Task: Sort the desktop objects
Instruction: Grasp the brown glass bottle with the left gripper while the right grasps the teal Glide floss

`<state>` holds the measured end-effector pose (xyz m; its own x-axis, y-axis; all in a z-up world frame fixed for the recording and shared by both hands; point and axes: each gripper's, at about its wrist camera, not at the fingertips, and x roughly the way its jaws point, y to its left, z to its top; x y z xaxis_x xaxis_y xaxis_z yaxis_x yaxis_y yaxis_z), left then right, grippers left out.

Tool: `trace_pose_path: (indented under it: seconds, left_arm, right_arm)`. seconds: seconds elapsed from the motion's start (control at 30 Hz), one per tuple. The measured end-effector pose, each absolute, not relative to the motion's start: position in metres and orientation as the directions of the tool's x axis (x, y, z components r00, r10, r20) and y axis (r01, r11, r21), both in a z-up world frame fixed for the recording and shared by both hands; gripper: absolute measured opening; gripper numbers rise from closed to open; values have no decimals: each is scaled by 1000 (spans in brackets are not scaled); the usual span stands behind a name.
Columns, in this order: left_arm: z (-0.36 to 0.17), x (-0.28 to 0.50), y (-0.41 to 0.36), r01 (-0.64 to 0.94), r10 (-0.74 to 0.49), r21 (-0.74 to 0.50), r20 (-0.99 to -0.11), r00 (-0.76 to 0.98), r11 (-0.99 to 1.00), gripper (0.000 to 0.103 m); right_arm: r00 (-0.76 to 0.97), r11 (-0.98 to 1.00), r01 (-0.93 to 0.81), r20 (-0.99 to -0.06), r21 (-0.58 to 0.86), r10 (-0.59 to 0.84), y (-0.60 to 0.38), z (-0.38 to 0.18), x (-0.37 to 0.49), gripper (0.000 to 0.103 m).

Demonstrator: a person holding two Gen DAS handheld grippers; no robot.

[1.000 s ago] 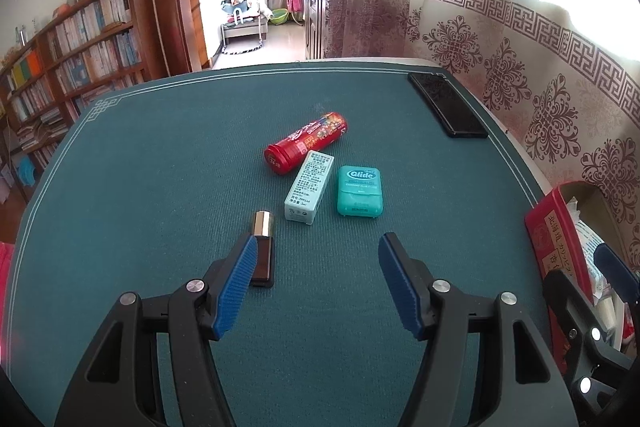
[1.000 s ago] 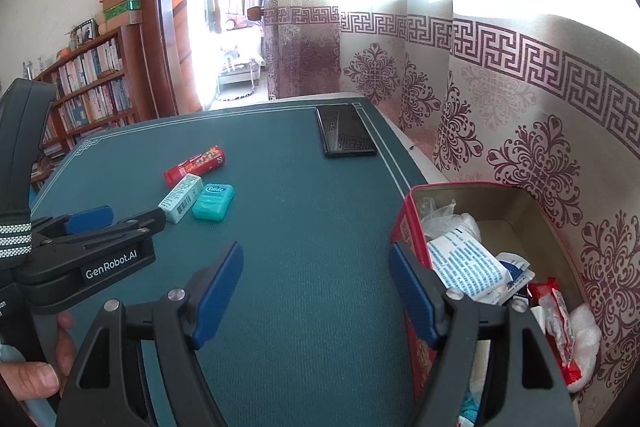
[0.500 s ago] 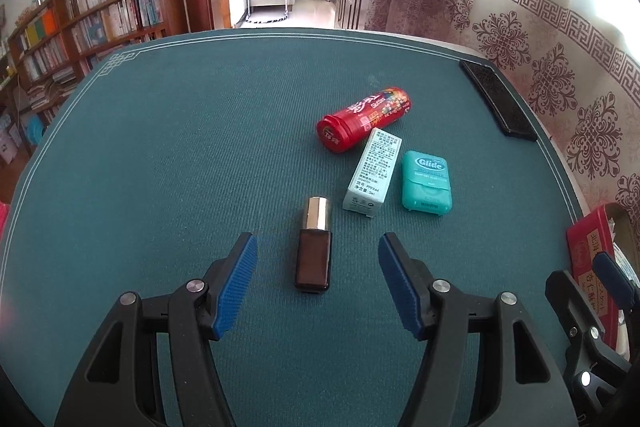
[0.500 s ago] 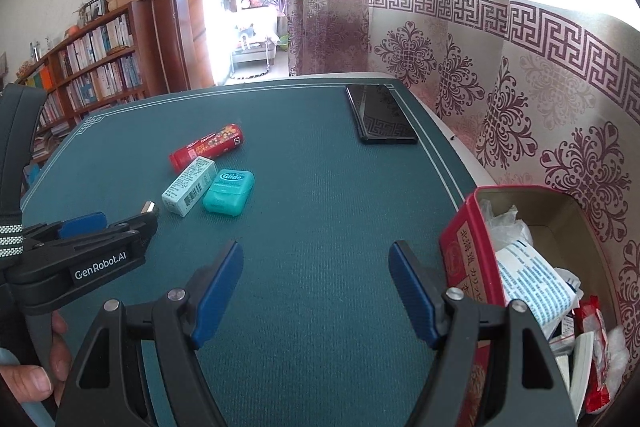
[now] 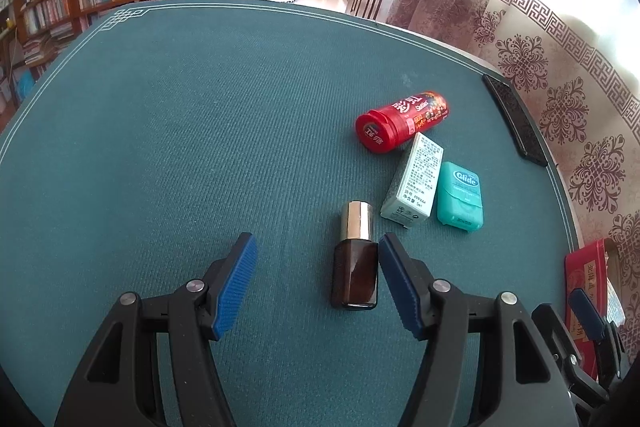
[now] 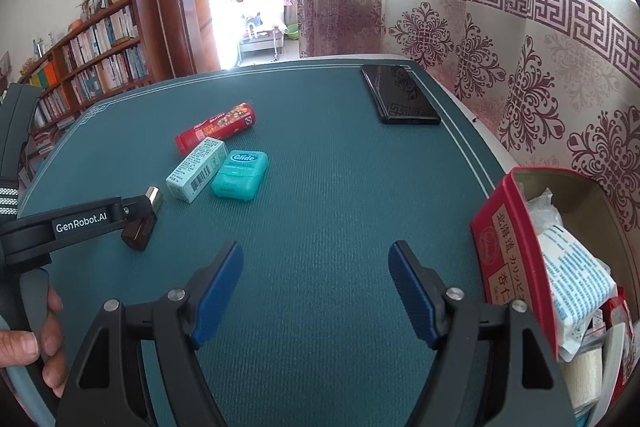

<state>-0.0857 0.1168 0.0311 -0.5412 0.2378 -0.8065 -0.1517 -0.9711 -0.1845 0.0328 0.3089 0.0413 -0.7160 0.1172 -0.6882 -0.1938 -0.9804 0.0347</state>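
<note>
While my left gripper (image 5: pixel 314 279) hangs released over the green tabletop (image 5: pixel 180 147), the small brown bottle (image 5: pixel 355 267) lies between its blue pads, nearer the right one, untouched as far as I can tell. Just beyond lie a pale box (image 5: pixel 414 187), a teal Glide floss case (image 5: pixel 460 195) and a red tube (image 5: pixel 400 121). My right gripper (image 6: pixel 316 287) is released too, empty. At its right, a red box (image 6: pixel 516 251) holds white packets (image 6: pixel 572 279).
</note>
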Motion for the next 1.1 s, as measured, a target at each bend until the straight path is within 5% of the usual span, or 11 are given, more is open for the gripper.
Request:
trace_pose_path:
  seconds: [0.23,0.27,0.33,0.37,1.1]
  left_arm:
    - [24,-84,136,-192,143,-35,-800,-583,-981,65]
    - [24,-84,135,-199,158,-48,-796,-585,-979,61]
    - [26,-84,131,-204,181,-73,-792,-584,-976,28]
    - [26,-86,129,-199,187,-84,-793,-580,-976,22]
    - [47,-83,109,-139,212,-160,-729,-651,-977,22]
  right_arm:
    - [-712,-979,-198,-693,42,114,309,39,33,79]
    - [-710,-979,-197,-695,42,113,309,38,33,79]
    - [-705,-980,-194,-700,39,111,308,37,32,79]
    - [-703,-981,-190,-703,36,110,307,36,31,79]
    - [-678,-995,-98,-733,8,61,273,31,-48,79]
